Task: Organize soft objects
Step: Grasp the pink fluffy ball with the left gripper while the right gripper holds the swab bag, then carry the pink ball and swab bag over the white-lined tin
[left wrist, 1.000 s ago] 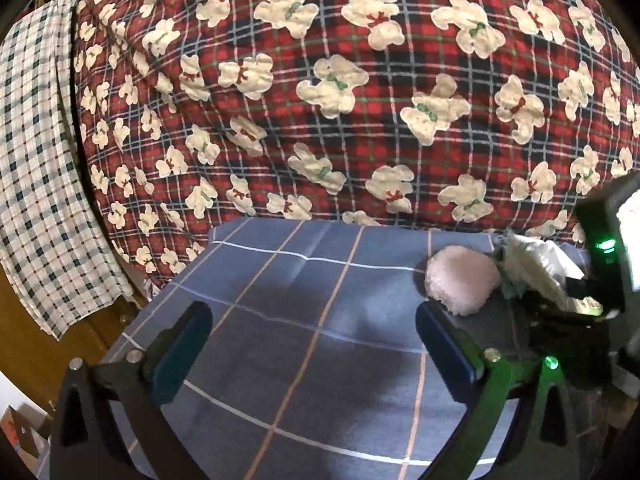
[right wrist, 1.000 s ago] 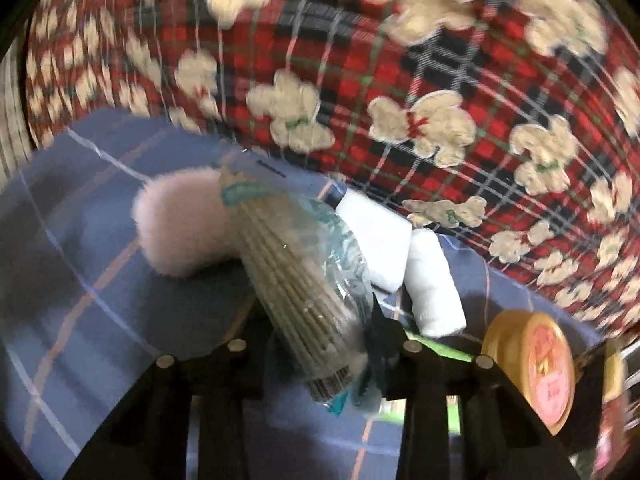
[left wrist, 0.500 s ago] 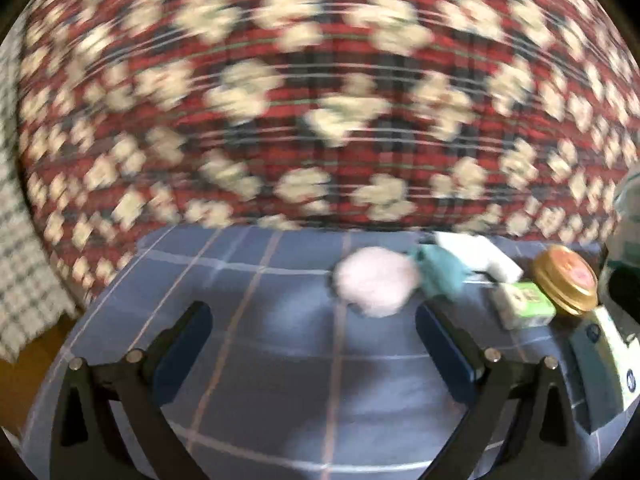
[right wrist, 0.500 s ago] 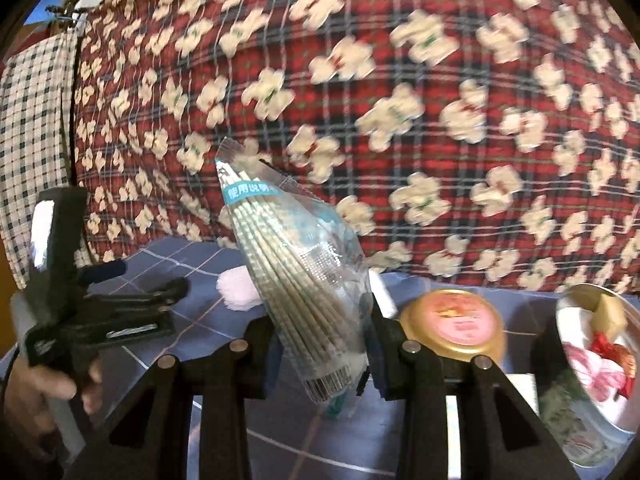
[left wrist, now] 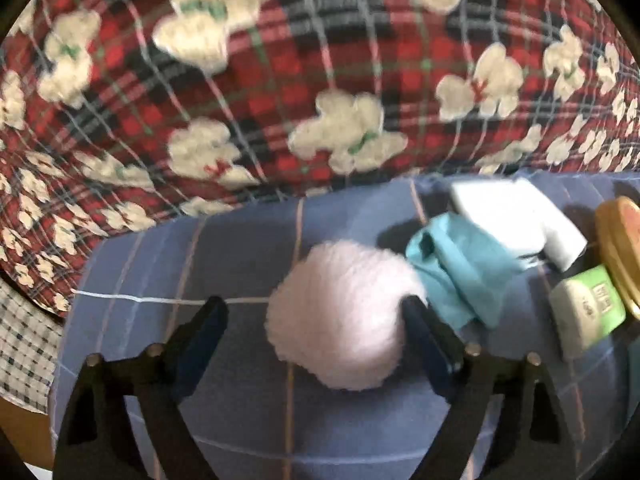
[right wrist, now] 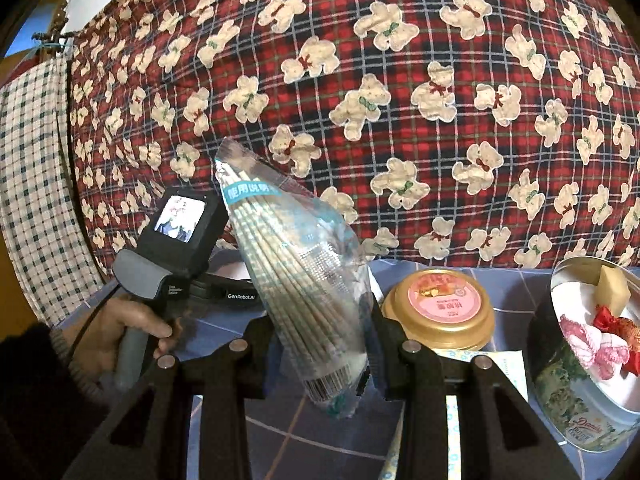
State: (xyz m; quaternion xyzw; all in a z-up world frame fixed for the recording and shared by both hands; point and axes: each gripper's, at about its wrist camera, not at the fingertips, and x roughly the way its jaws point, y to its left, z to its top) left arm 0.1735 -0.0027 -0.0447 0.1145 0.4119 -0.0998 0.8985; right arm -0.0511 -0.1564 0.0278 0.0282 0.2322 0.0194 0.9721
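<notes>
Two grippers work over the blue cloth [left wrist: 248,412]: the left gripper [left wrist: 316,332], jaws wide and just closing, straddles the pink puff [left wrist: 340,316] near the back edge; the right gripper [right wrist: 320,344] clamps a swab bag [right wrist: 296,280] aloft.

Dim indoor light; left wrist view motion-blurred, right wrist view sharp; heavy fisheye bending, dark vignetted corners.

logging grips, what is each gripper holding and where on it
Right gripper: bag of sticks, pinched near its lower end. Left gripper: nothing yet, jaws closing around pink puff.
</notes>
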